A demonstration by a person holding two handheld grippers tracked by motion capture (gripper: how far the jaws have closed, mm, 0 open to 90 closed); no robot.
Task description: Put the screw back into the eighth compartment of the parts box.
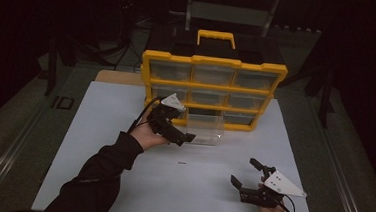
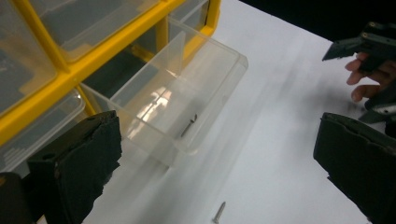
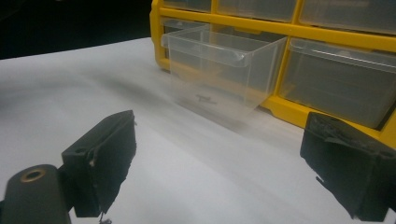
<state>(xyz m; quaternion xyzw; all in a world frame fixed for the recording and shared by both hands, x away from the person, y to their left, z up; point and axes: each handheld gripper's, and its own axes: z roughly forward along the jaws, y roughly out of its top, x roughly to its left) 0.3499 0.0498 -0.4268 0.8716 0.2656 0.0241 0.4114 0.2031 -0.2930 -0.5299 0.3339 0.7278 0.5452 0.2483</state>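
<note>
Clear drawer (image 2: pixel 187 88) drawn lengthwise off yellow organizer (image 1: pixel 212 90), dark screw (image 2: pixel 189 125) inside seen from left tongs (image 1: pixel 186 136), both tongs released.

Workshop-style recording bench in a darkened room.
A white rectangular board (image 1: pixel 124 131) covers the table; beyond the left gripper (image 1: pixel 186 137) stands a yellow-framed small-parts organiser with clear plastic drawers (image 1: pixel 212 87), one holding a small dark screw (image 2: pixel 189 126); dark metal stands (image 1: pixel 54 61) flank the bench, far from both grippers.
</note>
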